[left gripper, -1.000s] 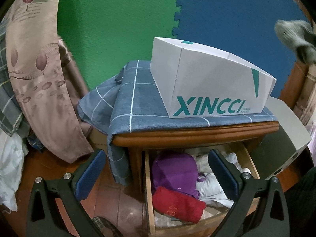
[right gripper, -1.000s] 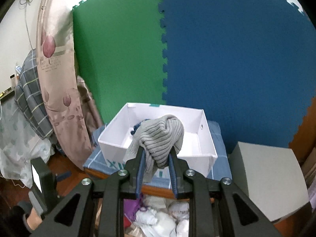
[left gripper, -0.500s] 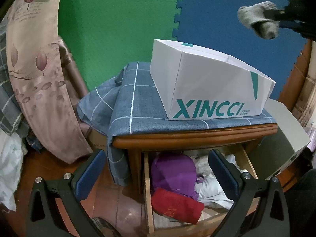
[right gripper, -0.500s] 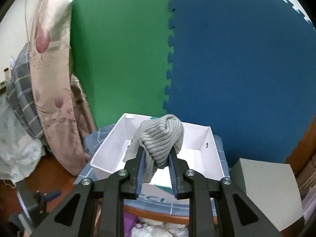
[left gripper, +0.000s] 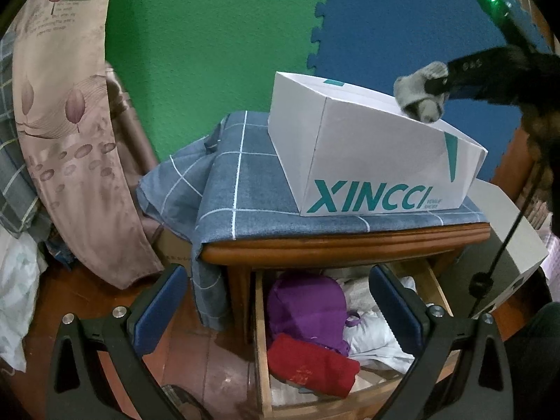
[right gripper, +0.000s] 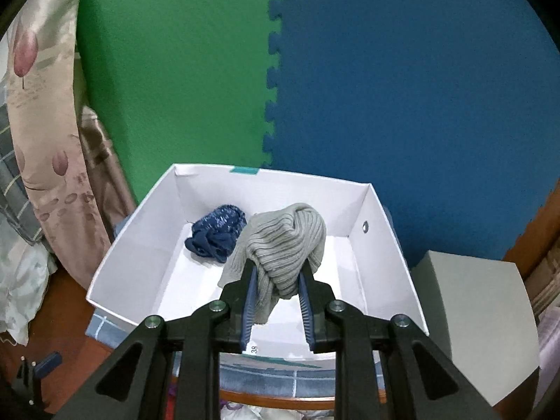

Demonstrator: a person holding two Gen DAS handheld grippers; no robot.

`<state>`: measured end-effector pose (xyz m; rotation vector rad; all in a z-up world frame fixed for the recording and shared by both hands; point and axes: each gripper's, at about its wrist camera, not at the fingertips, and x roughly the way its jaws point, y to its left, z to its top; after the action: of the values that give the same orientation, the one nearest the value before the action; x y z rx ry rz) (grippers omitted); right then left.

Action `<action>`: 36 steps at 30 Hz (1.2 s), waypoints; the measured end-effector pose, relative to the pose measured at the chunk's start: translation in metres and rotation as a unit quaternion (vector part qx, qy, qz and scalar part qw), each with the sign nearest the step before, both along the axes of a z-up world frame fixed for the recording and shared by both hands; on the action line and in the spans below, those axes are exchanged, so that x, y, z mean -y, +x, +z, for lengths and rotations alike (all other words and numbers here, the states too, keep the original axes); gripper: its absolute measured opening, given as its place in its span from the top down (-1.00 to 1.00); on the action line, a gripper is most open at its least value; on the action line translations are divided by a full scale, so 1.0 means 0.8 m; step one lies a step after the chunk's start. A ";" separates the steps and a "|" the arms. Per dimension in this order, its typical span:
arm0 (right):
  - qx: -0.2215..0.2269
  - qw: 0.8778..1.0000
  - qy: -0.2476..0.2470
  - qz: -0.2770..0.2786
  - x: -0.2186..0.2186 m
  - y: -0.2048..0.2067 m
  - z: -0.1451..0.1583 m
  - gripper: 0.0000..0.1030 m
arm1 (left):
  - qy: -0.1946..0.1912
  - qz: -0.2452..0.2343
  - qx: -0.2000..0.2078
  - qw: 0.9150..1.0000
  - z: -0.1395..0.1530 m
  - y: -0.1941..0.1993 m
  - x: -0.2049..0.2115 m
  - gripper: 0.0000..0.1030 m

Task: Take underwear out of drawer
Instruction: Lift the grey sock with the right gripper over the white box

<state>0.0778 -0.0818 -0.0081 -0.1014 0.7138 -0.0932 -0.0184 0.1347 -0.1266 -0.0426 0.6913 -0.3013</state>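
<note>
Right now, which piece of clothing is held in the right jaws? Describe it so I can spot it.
Find the white XINCCI box on the checked blue cloth covering the wooden nightstand. Just above its open top, the right gripper clamps a bunched garment. It is grey and ribbed, unlike the dark blue one lying inside the box.

Both handheld grippers, the left gripper (left gripper: 276,301) and the right gripper (right gripper: 278,294), share black angular frames with silver screws and dark blue ribbed pads on their fingers (right gripper: 249,301); a thin black cable (left gripper: 507,241) trails nearby.
</note>
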 end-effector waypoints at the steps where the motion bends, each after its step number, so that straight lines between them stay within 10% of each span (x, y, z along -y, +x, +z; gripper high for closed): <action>1: -0.002 1.000 -0.005 0.000 0.000 0.004 -0.004 0.57 | 0.001 -0.001 0.000 1.000 0.000 0.000 0.000 -0.99; 16: -0.063 0.997 0.051 -0.001 0.041 0.065 -0.024 0.56 | -0.003 -0.002 -0.012 1.000 -0.006 0.003 -0.001 -0.99; 36: -0.131 0.991 -0.006 -0.041 0.089 0.116 -0.061 0.56 | 0.004 -0.006 -0.026 1.000 -0.012 0.007 0.007 -0.99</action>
<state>0.1706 -0.1532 -0.0571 -0.0955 0.9802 -0.1653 -0.0126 0.1287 -0.1364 -0.0396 0.7449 -0.3104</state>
